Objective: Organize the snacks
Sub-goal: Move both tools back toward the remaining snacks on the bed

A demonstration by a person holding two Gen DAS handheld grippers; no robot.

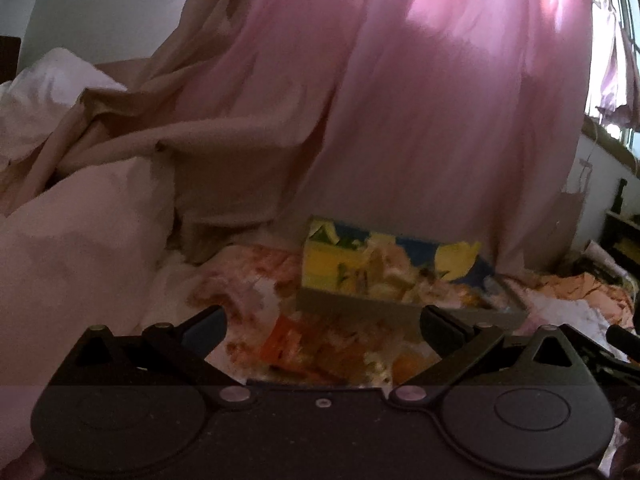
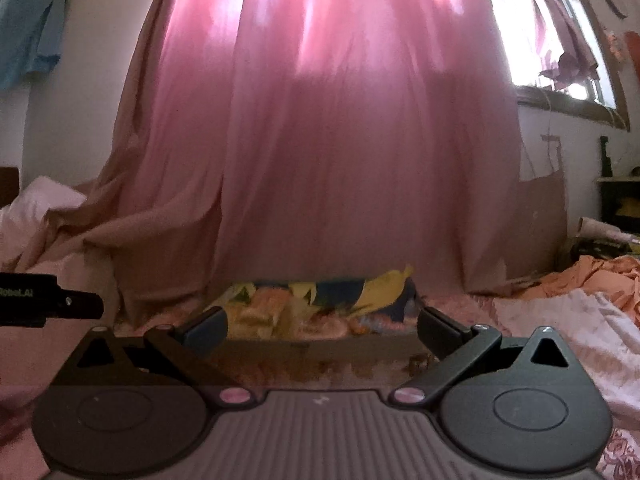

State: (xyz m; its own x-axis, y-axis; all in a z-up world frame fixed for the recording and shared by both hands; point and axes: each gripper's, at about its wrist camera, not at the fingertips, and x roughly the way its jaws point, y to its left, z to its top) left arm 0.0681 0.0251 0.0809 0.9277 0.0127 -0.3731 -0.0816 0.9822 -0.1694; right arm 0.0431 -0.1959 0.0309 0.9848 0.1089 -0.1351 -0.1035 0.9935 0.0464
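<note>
Two claws, one held in each of a person's hands, hover low over a bed with a pink flowered bedsheet (image 2: 460, 304), both facing a tall pink curtain (image 2: 328, 140). The left claw (image 1: 322, 326) has its fingers spread wide with nothing between them; just below and between them lies an orange snack packet (image 1: 286, 344) among other loose wrappers on the sheet, too blurred to tell apart. The right claw (image 2: 322, 326) is likewise spread and empty. Beyond both claws, at the foot of the curtain, sits a low cardboard box (image 1: 352, 302) holding a heap of yellow and blue snack bags (image 1: 340, 264); its plain front wall faces the claws. A rumpled pale blanket (image 1: 72, 240) lies to the left. The packets are probably light, thin and crinkly, with slippery film that crushes easily. The best hold is likely a flat sealed edge or corner, pinched gently, lest the contents break or the bag slide out.
</note>
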